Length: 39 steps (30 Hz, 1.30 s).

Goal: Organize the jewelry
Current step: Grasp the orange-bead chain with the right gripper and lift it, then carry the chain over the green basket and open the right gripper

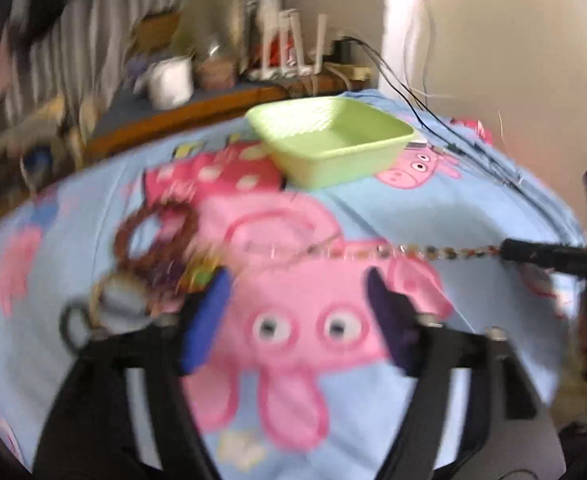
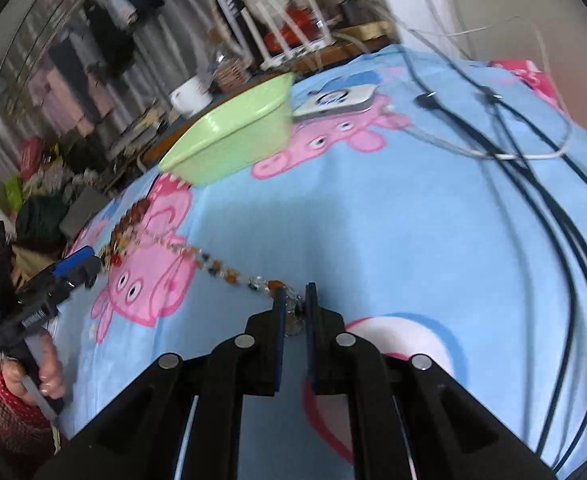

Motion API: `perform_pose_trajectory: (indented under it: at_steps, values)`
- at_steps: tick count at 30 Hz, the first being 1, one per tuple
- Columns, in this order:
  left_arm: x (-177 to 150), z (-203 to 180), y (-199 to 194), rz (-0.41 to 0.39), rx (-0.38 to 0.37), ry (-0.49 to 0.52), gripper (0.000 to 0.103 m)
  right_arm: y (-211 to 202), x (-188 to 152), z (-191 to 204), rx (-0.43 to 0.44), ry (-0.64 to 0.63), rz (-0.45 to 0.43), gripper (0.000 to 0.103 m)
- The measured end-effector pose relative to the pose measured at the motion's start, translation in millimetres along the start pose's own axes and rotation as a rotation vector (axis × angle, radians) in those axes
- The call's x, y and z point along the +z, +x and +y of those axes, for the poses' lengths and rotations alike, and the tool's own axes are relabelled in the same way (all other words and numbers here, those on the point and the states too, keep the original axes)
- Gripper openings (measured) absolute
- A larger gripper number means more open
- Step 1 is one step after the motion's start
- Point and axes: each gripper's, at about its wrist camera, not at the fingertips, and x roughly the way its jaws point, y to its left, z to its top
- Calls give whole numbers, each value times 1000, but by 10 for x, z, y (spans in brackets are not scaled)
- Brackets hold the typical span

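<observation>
My right claw [image 2: 294, 302] is clenched on one end of the beaded necklace [image 2: 213, 266], drawing it taut from the jewelry pile [image 1: 161, 256] at ten o'clock. My left claw [image 1: 297, 304] gapes, released. Green tray [image 2: 229, 136] waits beyond on the bed.

No lettering can be read in either view. The black body of the left gripper [image 2: 73, 270], at the left edge of the right wrist view, carries a small white printed label — too blurred to make out. The light-blue cartoon-pig bedsheet [image 2: 373, 220] across the middle of both views bears pictures only — no words or numbers.
</observation>
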Motion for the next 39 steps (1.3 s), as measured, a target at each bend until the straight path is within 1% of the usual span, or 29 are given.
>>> perform_pose_trajectory:
  at_steps: [1, 2, 5, 6, 7, 8, 9, 11, 12, 13, 15, 16, 18, 19, 20, 21, 23, 24, 25, 27, 29, 30, 31, 32, 33, 35, 36, 37, 39]
  values:
    - [30, -54, 91, -1, 14, 39, 79, -7, -2, -7, 5, -2, -3, 0]
    - [60, -99, 202, 19, 16, 74, 79, 3, 1, 3, 15, -13, 8, 0]
    - [117, -147, 504, 108, 2, 117, 79, 89, 39, 141, 44, -74, 36, 0]
    - [127, -147, 567, 138, -6, 120, 79, 107, 58, 190, 57, -112, 45, 13]
    - [136, -136, 621, 166, -19, 117, 79, 131, 80, 244, 82, -150, 54, 21]
    - [152, -105, 608, 155, -19, 104, 79, 156, 98, 298, 101, -178, 64, 33]
    - [160, -70, 596, 147, -10, 98, 79, 175, 103, 359, 103, -212, 74, 37]
    - [134, 29, 621, 160, 52, 85, 79, 224, 98, 468, 64, -278, 75, 37]
    - [126, 81, 643, 166, 61, 68, 80, 238, 84, 510, 47, -305, 73, 37]
    - [126, 233, 649, 172, 73, 19, 80, 265, 81, 551, 29, -333, 73, 37]
    - [136, 411, 682, 177, 159, -17, 80, 307, 88, 588, 2, -361, 74, 37]
    - [134, 578, 681, 178, 211, -64, 79, 317, 91, 595, -8, -364, 74, 37]
    - [120, 760, 619, 176, 227, -139, 78, 341, 100, 593, -16, -367, 76, 37]
    - [130, 795, 544, 158, 216, -166, 78, 344, 96, 598, -23, -372, 77, 37]
    - [139, 778, 468, 132, 196, -164, 78, 342, 85, 600, -29, -380, 79, 37]
    - [155, 684, 357, 94, 168, -126, 78, 337, 76, 597, -36, -394, 84, 37]
    - [173, 430, 254, 62, 114, -13, 78, 319, 57, 602, -43, -419, 93, 37]
    - [188, 308, 254, 60, 84, 40, 78, 308, 49, 595, -47, -432, 98, 37]
    - [192, 112, 254, 61, 43, 123, 78, 295, 42, 598, -52, -439, 100, 37]
    - [183, -155, 297, 58, -9, 245, 78, 286, 37, 581, -64, -455, 103, 37]
    - [178, -385, 453, 85, -33, 332, 78, 294, 33, 563, -70, -468, 109, 37]
    - [152, -441, 514, 104, -36, 346, 78, 298, 35, 558, -70, -474, 107, 37]
    - [120, -479, 638, 146, -42, 344, 79, 302, 33, 561, -70, -481, 106, 36]
    - [127, -451, 645, 118, -58, 291, 77, 314, 28, 570, -74, -493, 105, 30]
    - [148, -424, 668, 132, -97, 245, 72, 329, 26, 588, -84, -514, 94, 16]
    - [182, -395, 695, 162, -210, 196, 25, 350, 42, 616, -63, -506, 79, 0]
    - [184, -398, 689, 164, -258, 181, 16, 372, 63, 639, -41, -495, 80, 0]
    - [179, -411, 676, 159, -265, 166, 8, 400, 85, 652, -8, -474, 87, 0]
    - [178, -389, 660, 160, -272, 130, 7, 441, 132, 669, 50, -420, 95, 0]
